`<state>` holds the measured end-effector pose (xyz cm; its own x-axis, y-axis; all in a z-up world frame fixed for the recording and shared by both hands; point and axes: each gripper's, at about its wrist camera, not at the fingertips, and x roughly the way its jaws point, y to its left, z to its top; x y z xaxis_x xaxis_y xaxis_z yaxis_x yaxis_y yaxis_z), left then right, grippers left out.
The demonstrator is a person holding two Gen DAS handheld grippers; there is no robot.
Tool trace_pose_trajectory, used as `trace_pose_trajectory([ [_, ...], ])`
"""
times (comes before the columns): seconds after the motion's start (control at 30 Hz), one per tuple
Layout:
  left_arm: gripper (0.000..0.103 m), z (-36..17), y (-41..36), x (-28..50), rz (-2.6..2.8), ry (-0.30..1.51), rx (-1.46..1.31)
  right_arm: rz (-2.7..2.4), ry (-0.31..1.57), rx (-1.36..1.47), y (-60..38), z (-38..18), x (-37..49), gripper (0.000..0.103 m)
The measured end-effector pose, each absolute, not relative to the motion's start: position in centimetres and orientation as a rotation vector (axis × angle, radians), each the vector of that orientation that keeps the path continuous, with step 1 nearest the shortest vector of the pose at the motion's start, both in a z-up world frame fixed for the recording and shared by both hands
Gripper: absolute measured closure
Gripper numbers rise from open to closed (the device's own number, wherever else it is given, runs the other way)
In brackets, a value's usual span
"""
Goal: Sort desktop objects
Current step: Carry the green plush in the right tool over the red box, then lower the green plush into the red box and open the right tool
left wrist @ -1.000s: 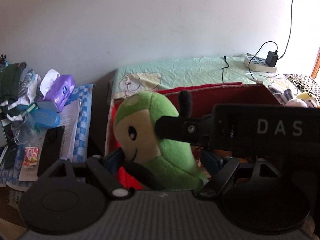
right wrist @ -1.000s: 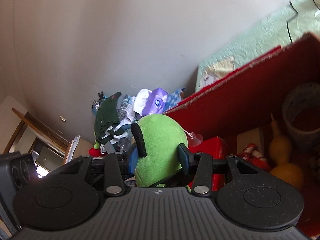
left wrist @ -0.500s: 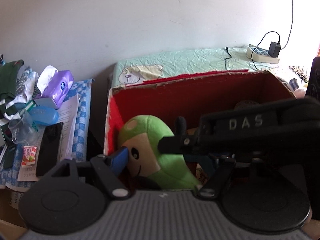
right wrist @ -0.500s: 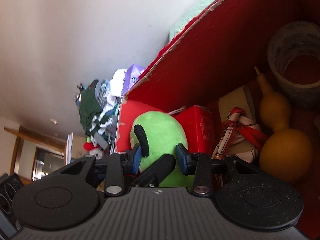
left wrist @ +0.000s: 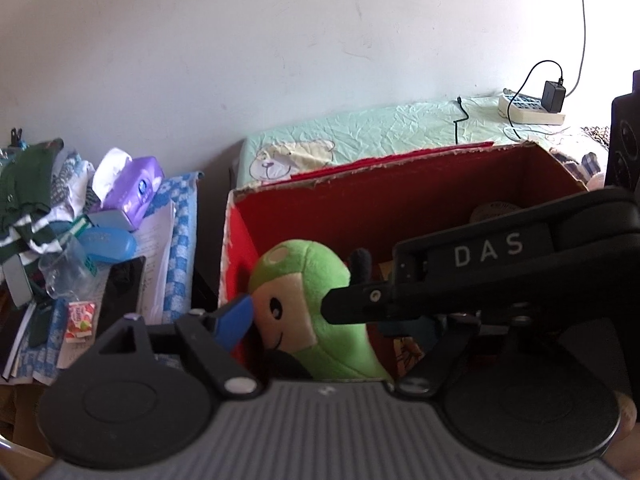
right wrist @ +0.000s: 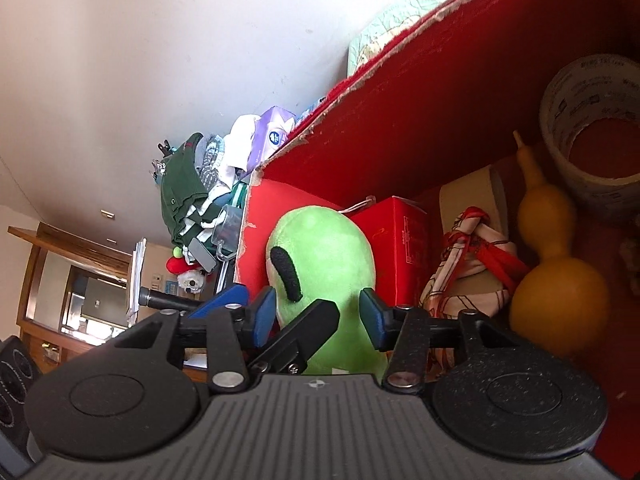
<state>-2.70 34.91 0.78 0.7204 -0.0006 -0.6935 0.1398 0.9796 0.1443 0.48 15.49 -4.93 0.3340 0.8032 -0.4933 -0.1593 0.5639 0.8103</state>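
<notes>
A green plush toy with a cream face stands inside the red cardboard box, against its left wall. In the right wrist view the green plush toy sits between the blue pads of my right gripper, which is shut on its lower body. The right gripper's black body crosses the left wrist view from the right. My left gripper stands wide open around the plush; its left pad is by the toy's face, and its right finger is hidden behind the other gripper.
The box also holds a tape roll, a yellow gourd, a small red carton and a knotted cloth. Left of it lie a purple tissue pack, a black phone and clothes.
The right gripper has carried the plush down from above the box rim into the box. Its jaws look slightly wider than half a second ago. The left gripper stays open.
</notes>
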Motion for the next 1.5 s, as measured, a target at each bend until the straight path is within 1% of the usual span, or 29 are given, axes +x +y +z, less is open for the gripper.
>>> trace_pose_trajectory([
  [0.2,0.013,1.3,34.0,-3.6,-0.052,0.755,0.222,0.686,1.017,0.726,15.7,-4.2,-0.2,0.05],
  [0.3,0.013,1.5,33.3,-4.4,-0.041,0.741,0.25,0.68,0.999,0.722,15.3,-3.9,-0.9,0.049],
  [0.33,0.013,1.6,33.1,-4.6,-0.037,0.735,0.257,0.681,0.984,0.706,15.2,-3.8,-1.1,0.051],
  [0.5,0.015,1.9,32.5,-5.7,-0.016,0.728,0.276,0.64,0.91,0.679,14.4,-2.7,-2.4,0.05],
  [0.97,0.014,2.0,30.5,-6.6,0.052,0.78,0.267,0.67,0.813,0.658,11.8,-1.5,-4.5,0.052],
  [1.27,0.012,2.8,28.3,-6.1,0.118,0.814,0.221,0.695,0.766,0.662,7.6,-0.8,-6.0,0.05],
  [1.5,0.011,4.2,24.0,-5.2,0.135,0.845,0.219,0.711,0.716,0.665,2.9,0.2,-6.8,0.05],
])
